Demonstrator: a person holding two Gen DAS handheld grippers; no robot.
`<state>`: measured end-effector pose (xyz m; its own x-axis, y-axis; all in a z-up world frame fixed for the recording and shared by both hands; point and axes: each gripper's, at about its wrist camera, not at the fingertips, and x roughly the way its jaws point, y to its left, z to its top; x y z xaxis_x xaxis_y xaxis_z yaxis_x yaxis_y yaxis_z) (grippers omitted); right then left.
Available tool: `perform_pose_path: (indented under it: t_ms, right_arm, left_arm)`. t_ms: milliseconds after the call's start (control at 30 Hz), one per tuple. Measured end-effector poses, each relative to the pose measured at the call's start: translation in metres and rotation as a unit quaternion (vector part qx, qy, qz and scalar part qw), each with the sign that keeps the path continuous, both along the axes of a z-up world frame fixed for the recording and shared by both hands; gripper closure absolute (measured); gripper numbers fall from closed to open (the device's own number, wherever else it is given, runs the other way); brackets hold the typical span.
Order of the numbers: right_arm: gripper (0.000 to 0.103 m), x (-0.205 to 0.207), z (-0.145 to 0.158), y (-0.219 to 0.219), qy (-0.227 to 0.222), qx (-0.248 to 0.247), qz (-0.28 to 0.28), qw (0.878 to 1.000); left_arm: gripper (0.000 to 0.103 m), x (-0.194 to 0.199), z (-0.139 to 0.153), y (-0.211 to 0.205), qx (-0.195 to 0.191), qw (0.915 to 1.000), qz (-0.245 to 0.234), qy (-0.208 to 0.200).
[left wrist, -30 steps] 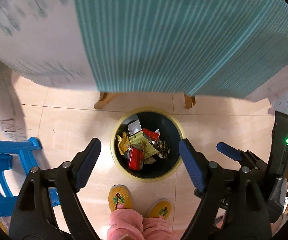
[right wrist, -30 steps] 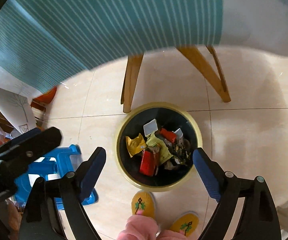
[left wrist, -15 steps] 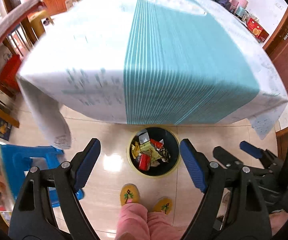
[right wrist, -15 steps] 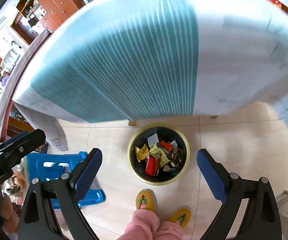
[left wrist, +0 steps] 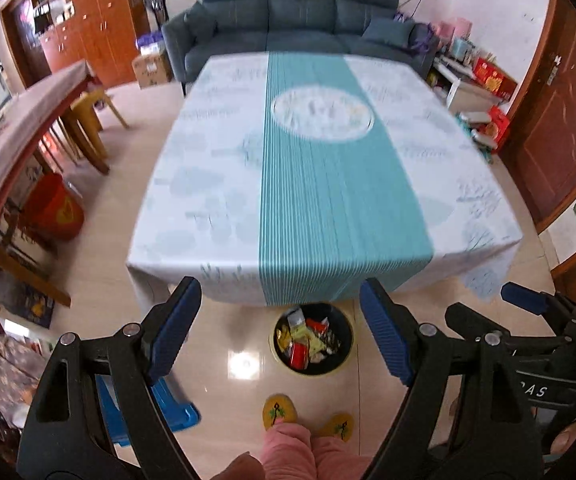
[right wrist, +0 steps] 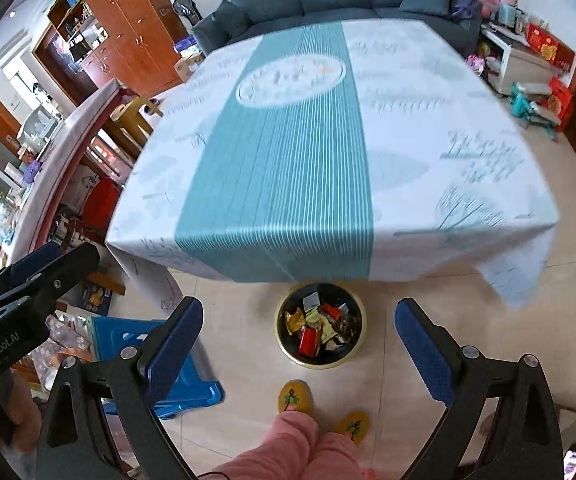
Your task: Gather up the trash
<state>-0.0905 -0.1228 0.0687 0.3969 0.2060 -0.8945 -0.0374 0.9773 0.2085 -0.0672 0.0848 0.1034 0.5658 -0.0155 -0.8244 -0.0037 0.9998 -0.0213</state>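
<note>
The task appears close to finished, as far as can be judged. The bin (left wrist: 313, 343) on the floor is seen holding a heap of wrappers (right wrist: 320, 330): a red packet, yellow and gold foils, a small white piece. The table (right wrist: 428, 148), covered by a white and teal cloth, is seen bare across its whole top in both views; no litter can be made out on it, though the surface is somewhat blurred. No loose trash is seen on the tiles around the bin either. What remains, if anything, cannot be found in these views.

The left gripper (left wrist: 280, 332) is held with its jaws wide apart, and nothing is clamped between them. The right gripper (right wrist: 298, 346) is likewise spread to its full width and is empty. Each gripper is partly caught at the edge of the other's view, side by side.

The bin is placed just under the near edge of the table, well below both grippers and framed between the fingers in each view. It is set just beyond a pair of yellow slippers (left wrist: 280, 412) and pink trouser legs (right wrist: 300, 448). A blue stool (right wrist: 160, 364) stands to the left of the bin, apart from it. The wrappers lie inside the bin, untouched by either tool.
</note>
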Motion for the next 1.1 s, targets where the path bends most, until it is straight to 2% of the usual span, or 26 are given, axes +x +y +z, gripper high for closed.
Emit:
perform_pose_path:
  t_ms: [133, 267, 400, 500, 800, 1100]
  right_arm:
    - [0.005, -0.003, 0.046, -0.001, -0.019, 0.013, -0.013, 1.0]
    - [0.005, -0.002, 0.085, 0.005, -0.047, 0.01, -0.017, 0.999]
    - [0.005, -0.003, 0.123, 0.013, -0.079, 0.013, -0.02, 0.997]
    - [0.005, -0.005, 0.14, 0.022, -0.104, -0.003, -0.016, 0.994]
    - [0.005, -0.012, 0.157, 0.039, -0.134, -0.022, -0.012, 0.991]
    - [0.005, -0.018, 0.153, 0.035, -0.14, -0.026, -0.026, 0.989]
  left_arm:
    - [0.024, -0.002, 0.048, 0.003, 0.0, 0.9997, -0.001, -0.025]
    - [0.024, -0.005, 0.083, 0.006, 0.002, 0.9993, 0.002, -0.038]
    - [0.024, -0.012, 0.101, 0.004, 0.004, 0.9986, -0.001, -0.054]
    - [0.024, -0.017, 0.107, 0.003, 0.006, 0.9981, -0.002, -0.062]
    - [0.024, -0.02, 0.12, 0.005, -0.003, 0.9962, -0.001, -0.087]
    - [0.024, -0.017, 0.114, 0.003, -0.012, 0.9966, -0.004, -0.082]
